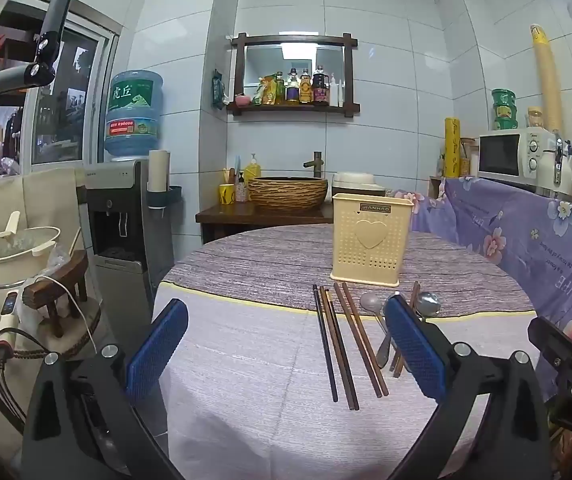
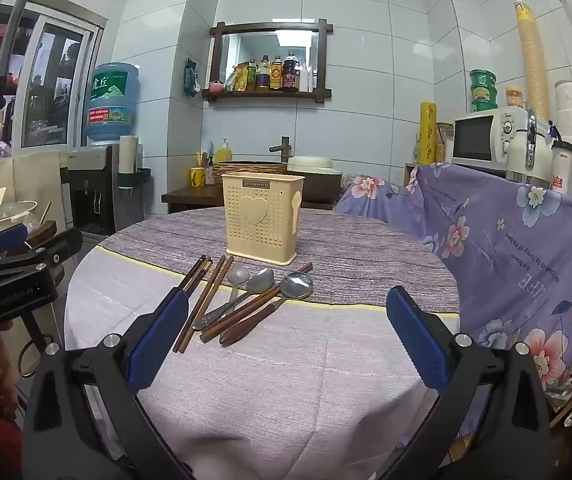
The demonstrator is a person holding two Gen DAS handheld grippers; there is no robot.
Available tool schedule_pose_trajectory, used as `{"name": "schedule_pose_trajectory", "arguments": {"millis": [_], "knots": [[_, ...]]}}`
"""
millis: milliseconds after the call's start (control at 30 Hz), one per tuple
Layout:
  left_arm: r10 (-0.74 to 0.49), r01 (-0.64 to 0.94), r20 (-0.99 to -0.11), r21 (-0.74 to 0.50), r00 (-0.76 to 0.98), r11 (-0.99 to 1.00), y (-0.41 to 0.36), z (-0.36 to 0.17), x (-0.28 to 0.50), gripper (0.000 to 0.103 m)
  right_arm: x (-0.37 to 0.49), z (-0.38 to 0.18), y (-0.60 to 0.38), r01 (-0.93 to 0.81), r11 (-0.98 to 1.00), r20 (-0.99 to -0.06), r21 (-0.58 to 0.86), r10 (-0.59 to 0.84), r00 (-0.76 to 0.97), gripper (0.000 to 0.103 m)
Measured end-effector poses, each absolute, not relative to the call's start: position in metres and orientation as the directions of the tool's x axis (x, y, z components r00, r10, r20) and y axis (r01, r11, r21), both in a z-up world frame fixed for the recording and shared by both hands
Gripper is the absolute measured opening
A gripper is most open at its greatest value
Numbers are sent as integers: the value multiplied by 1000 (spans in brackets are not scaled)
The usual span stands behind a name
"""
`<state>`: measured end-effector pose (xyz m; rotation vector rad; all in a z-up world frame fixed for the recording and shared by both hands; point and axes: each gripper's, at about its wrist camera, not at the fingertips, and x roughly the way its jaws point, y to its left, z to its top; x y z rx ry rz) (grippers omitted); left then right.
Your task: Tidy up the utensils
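A cream perforated utensil holder [image 1: 372, 240] [image 2: 261, 220] with a heart on its face stands upright on the round table [image 2: 286, 392]. In front of it lie several brown and black chopsticks [image 1: 340, 344] [image 2: 205, 292] and three spoons, one with a wooden handle [image 2: 296, 285]. Two of the spoon bowls [image 1: 370, 303] show beside my left gripper's right pad. My left gripper [image 1: 286, 344] hovers open near the chopsticks with nothing between its fingers. My right gripper [image 2: 290, 336] is open too, just short of the utensil handles, and holds nothing.
A floral purple cloth [image 2: 506, 240] drapes the counter on the right, with a microwave [image 2: 482, 140] and bottles on it. A wooden sink stand [image 1: 265, 212] is behind the table, and a water dispenser [image 1: 121, 216] and a pot [image 1: 17, 248] are on the left.
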<state>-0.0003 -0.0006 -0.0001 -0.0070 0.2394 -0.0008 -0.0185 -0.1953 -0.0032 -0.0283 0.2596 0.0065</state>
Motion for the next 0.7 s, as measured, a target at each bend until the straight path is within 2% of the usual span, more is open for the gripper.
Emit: {"name": "schedule_pose_trajectory", "arguments": {"millis": [700], "knots": [[-6,3,-248,-11,969,1000,-2,-1,-2,98,-19,-5,-194,-12,999,-259,-32,3,966,98]]}}
